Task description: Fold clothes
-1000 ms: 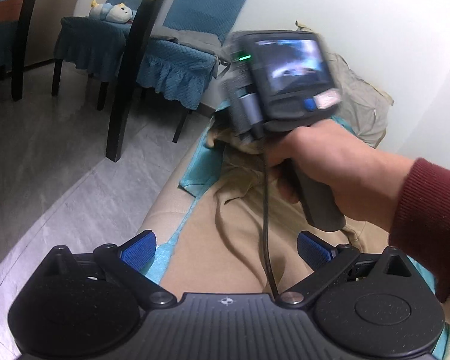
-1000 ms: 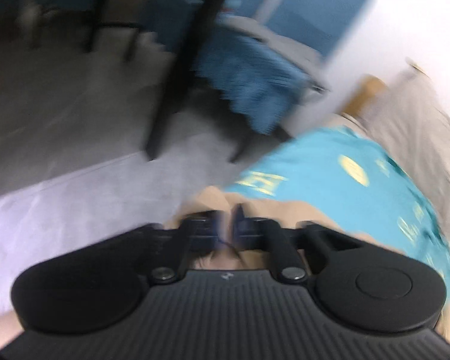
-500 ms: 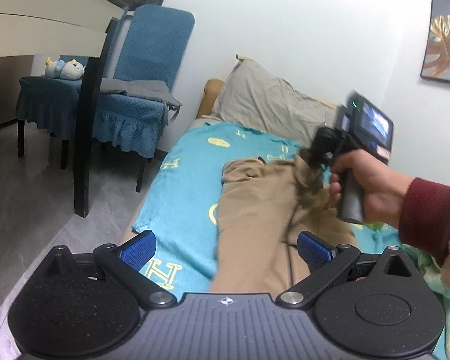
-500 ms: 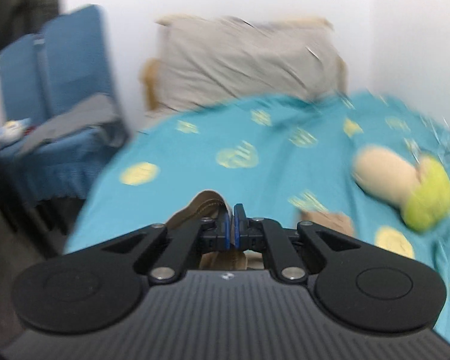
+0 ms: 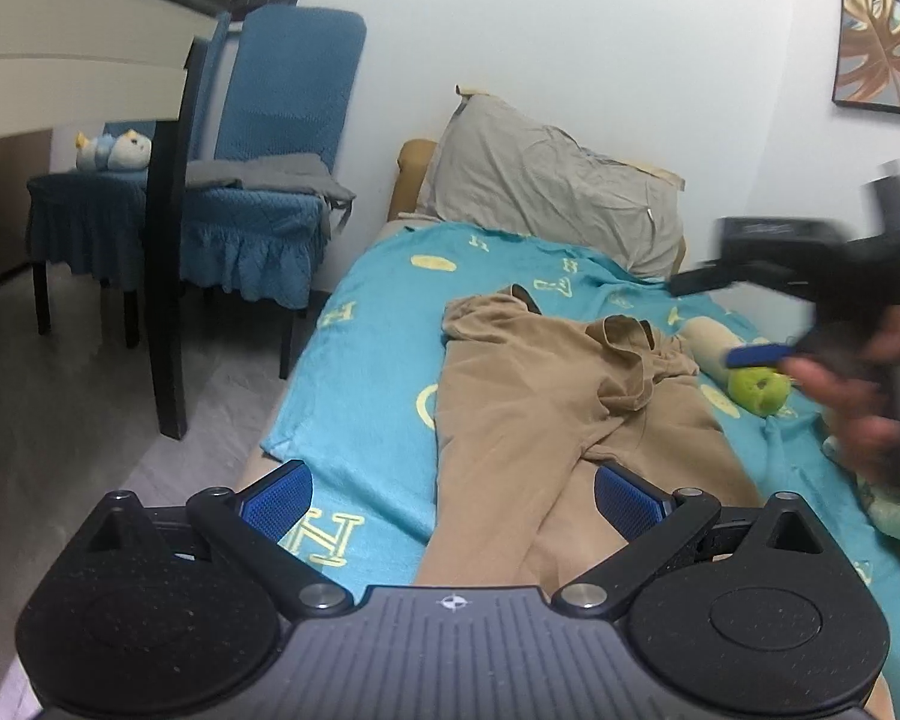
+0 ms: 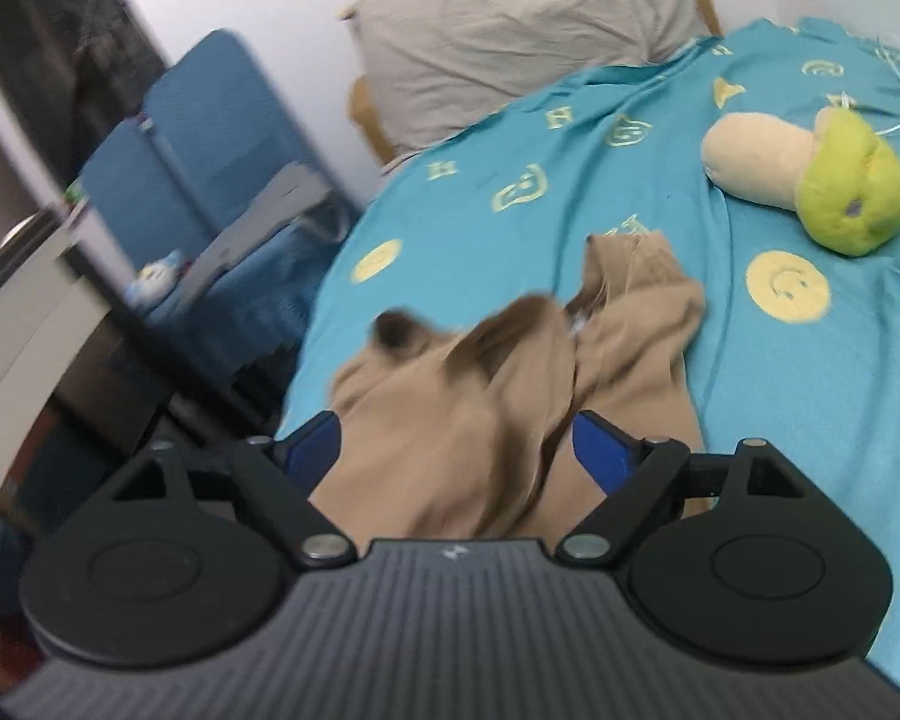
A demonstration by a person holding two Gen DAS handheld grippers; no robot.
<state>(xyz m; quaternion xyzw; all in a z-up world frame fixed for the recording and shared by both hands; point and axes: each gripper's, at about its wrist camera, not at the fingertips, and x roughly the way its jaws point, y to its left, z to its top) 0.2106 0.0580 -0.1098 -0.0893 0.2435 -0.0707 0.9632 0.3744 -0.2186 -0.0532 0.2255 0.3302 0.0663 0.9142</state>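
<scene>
Tan trousers (image 5: 546, 408) lie lengthwise on the teal bed cover (image 5: 372, 372), waistband toward the pillow, the waist end rumpled. My left gripper (image 5: 450, 495) is open above the trouser legs near the bed's foot. My right gripper (image 6: 459, 450) is open above the rumpled waist of the trousers (image 6: 480, 396); nothing is between its pads. In the left wrist view the right gripper (image 5: 768, 330) is blurred at the right, held by a hand above the bed.
A grey pillow (image 5: 558, 204) leans at the head of the bed. A beige and green plush toy (image 6: 810, 180) lies to the right of the trousers. Blue-covered chairs (image 5: 258, 204) and a dark table leg (image 5: 171, 240) stand left of the bed.
My right gripper was shut on the trouser waist and has opened, leaving the waist dropped on the bed. It has drawn back to the right. The left gripper stayed open.
</scene>
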